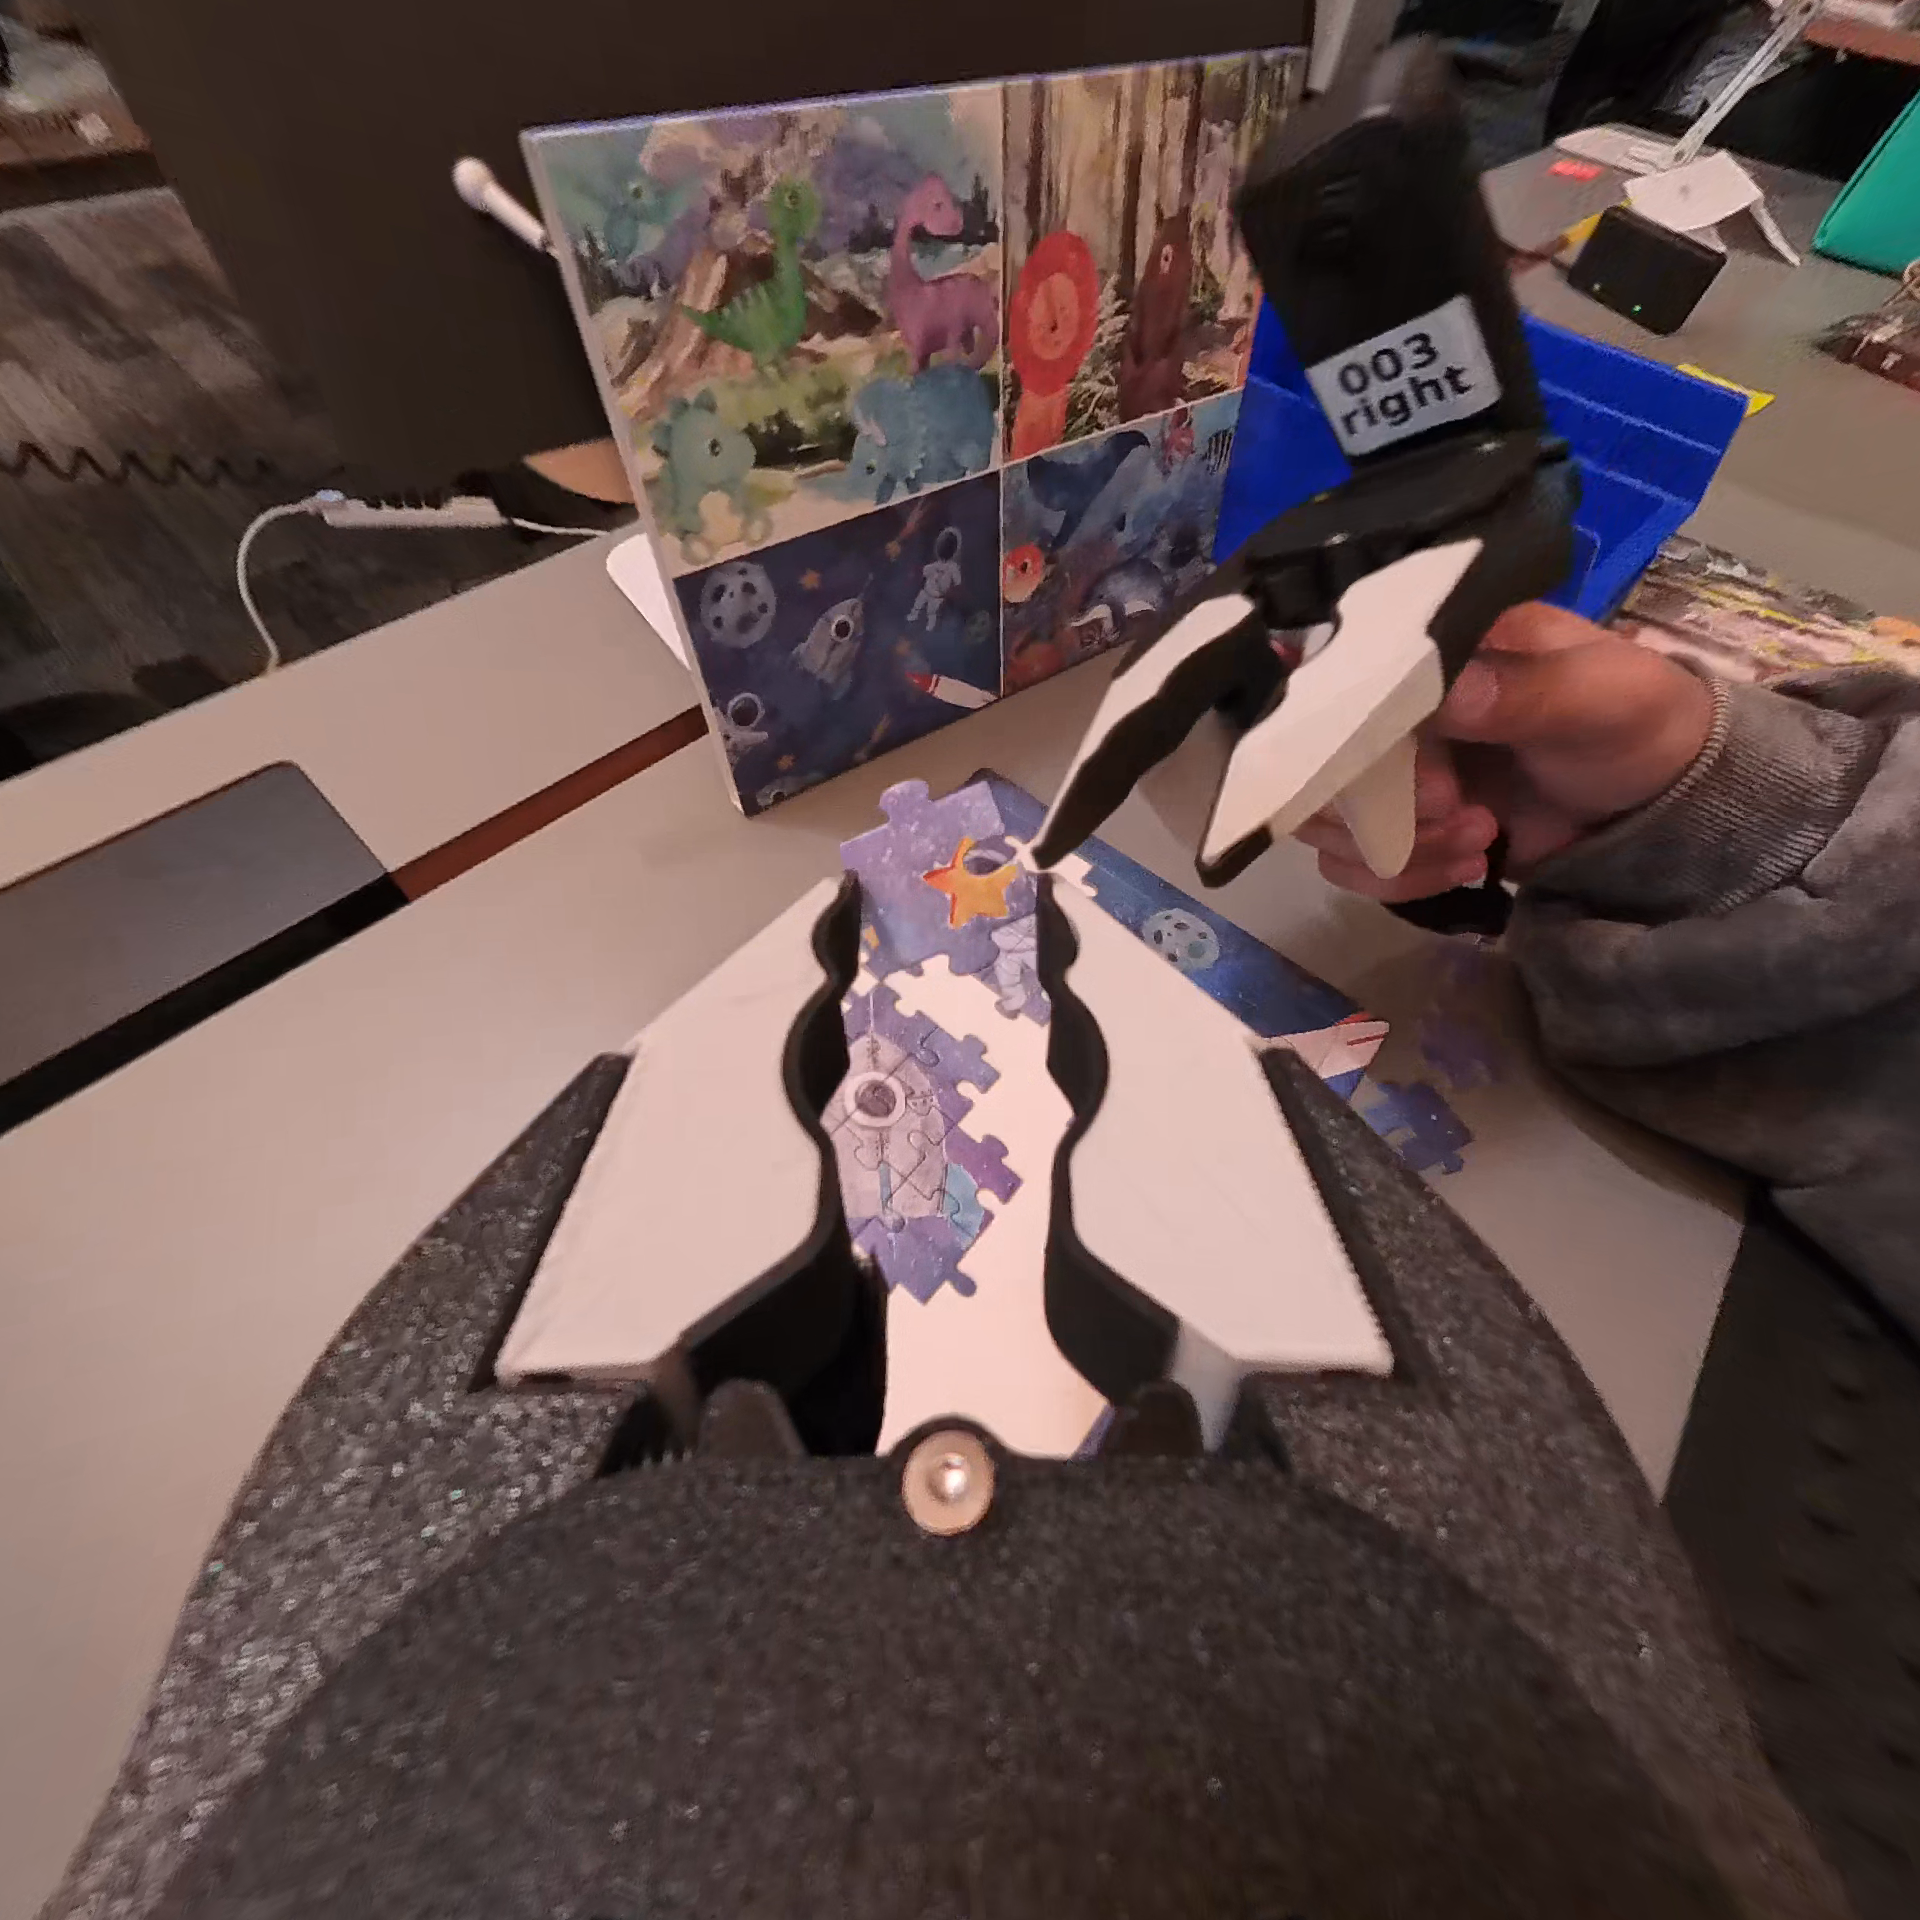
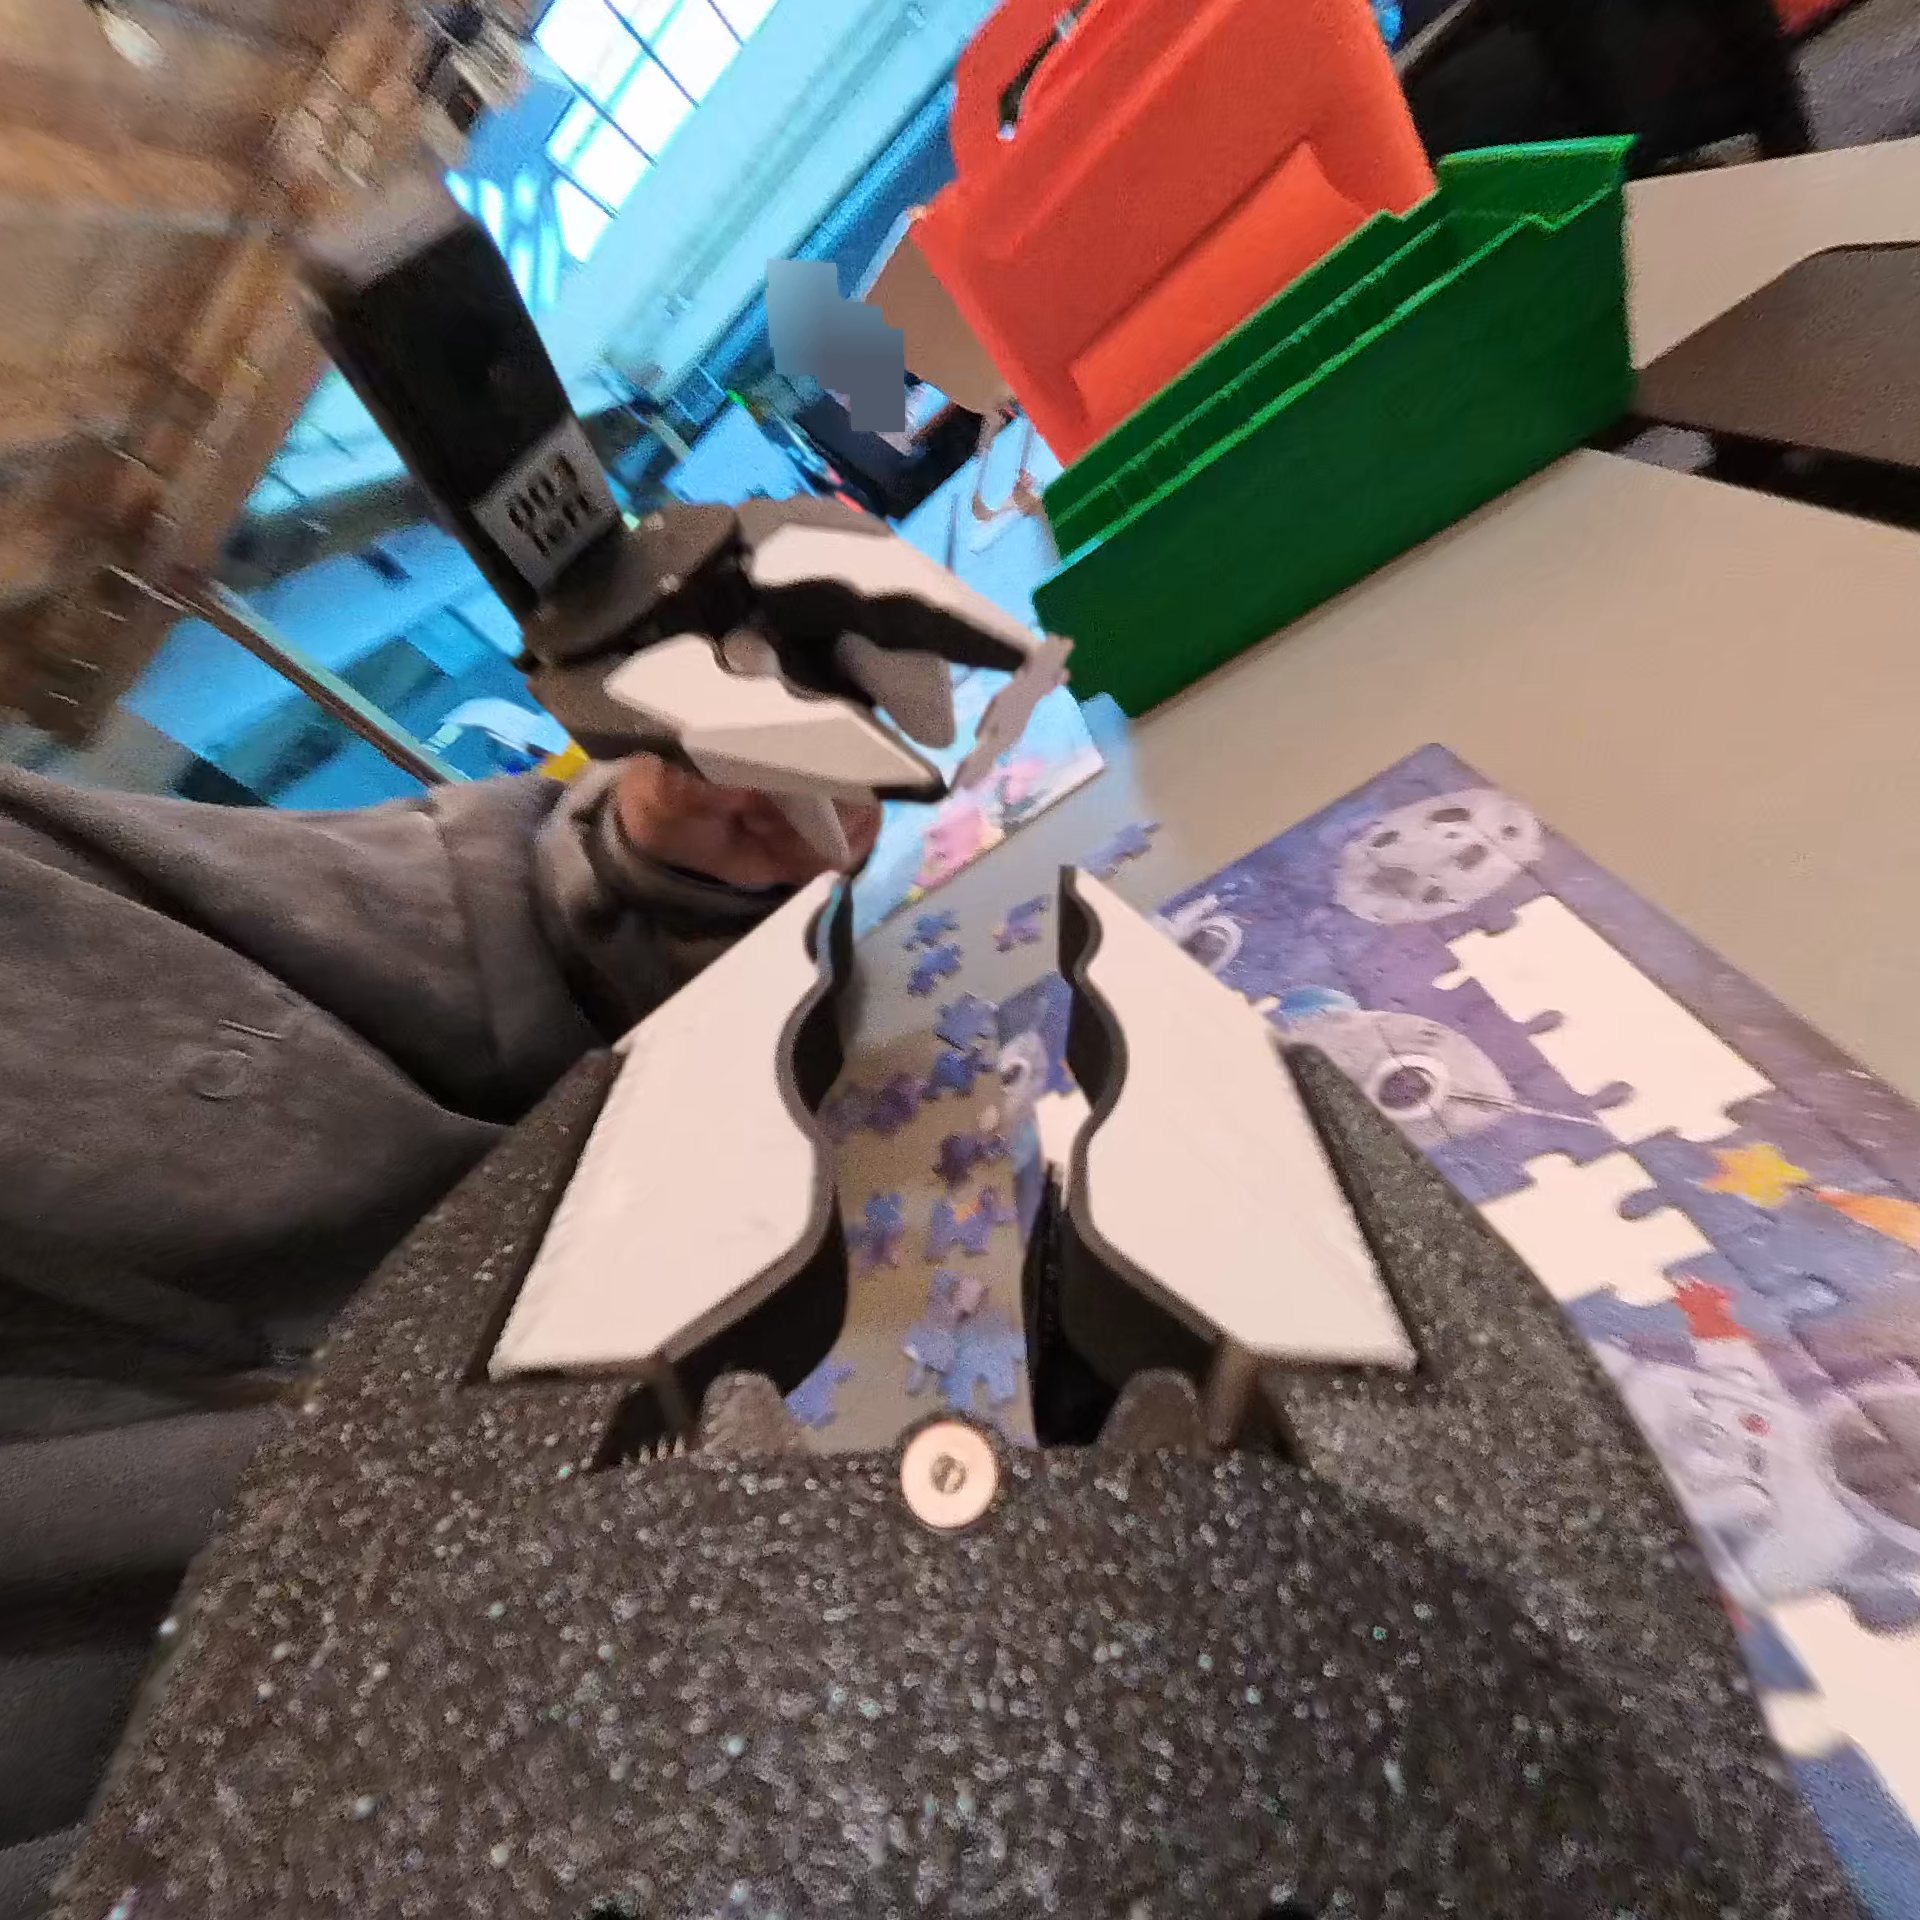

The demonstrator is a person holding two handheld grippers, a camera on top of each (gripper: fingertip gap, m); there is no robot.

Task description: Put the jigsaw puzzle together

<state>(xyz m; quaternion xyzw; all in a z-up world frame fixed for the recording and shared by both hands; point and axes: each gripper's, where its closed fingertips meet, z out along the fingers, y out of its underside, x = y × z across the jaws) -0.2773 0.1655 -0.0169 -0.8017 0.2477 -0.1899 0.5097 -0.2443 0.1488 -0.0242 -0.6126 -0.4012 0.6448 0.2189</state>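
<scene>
My left gripper [image 1: 948, 883] is shut on a puzzle piece [image 1: 971, 894] with an orange star, gripped edge to edge between its tips and held above the puzzle. The right wrist view shows this piece [image 2: 1013, 707] from its grey back. The space-themed puzzle [image 1: 1226, 966] lies flat on the table, partly filled, with white gaps [image 2: 1590, 1039]. My right gripper [image 2: 956, 883] is open and empty. It hovers over the puzzle's far side with one fingertip [image 1: 1044, 852] close to the held piece. Loose purple pieces [image 2: 956, 1143] lie scattered beside the puzzle.
A puzzle box lid [image 1: 883, 416] with picture panels stands upright behind the puzzle. A blue bin [image 1: 1642, 436] sits at the back right. A green bin [image 2: 1351, 436] and an orange bag [image 2: 1174, 187] lie beyond the puzzle. A person's grey sleeves [image 1: 1714, 883] reach in from the right.
</scene>
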